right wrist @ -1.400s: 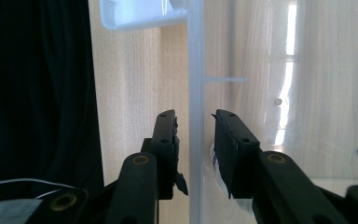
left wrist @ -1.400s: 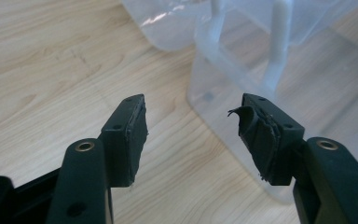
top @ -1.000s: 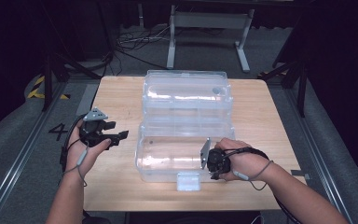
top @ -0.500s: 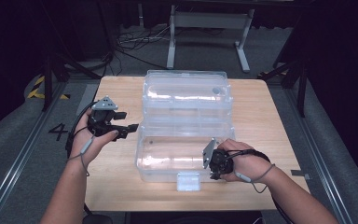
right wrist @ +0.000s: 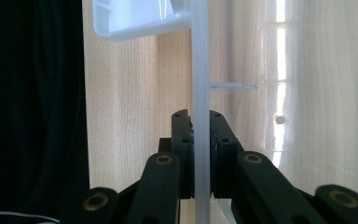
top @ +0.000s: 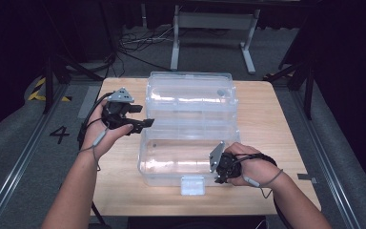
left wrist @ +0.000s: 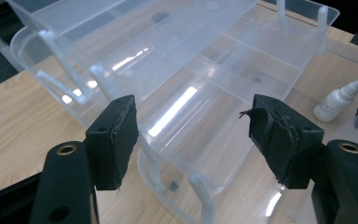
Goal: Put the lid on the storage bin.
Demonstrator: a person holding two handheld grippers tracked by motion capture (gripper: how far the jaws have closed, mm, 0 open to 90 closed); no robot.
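A clear plastic box (top: pixel 186 124) stands open on the wooden table (top: pixel 276 124), its lid laid back behind the base. My left gripper (top: pixel 143 116) hovers open over the box's left edge by the hinge. In the left gripper view its jaws (left wrist: pixel 193 135) stand wide apart above a clear divided compartment (left wrist: pixel 223 60), touching nothing. My right gripper (top: pixel 218 172) is shut on the box's front wall, right of the white latch (top: pixel 192 185). In the right gripper view the pads (right wrist: pixel 200 140) pinch that thin clear wall (right wrist: pixel 200 70) below the latch (right wrist: pixel 140 18).
A small white dropper bottle (left wrist: pixel 338 99) lies at the right of the left gripper view, beside the clear compartments. Bare tabletop lies left and right of the box. Dark floor, cables and a metal stand (top: pixel 209 28) surround the table.
My left gripper has risen and moved right, from beside the box to over its left edge, jaws still open. The right gripper has kept its hold and place.
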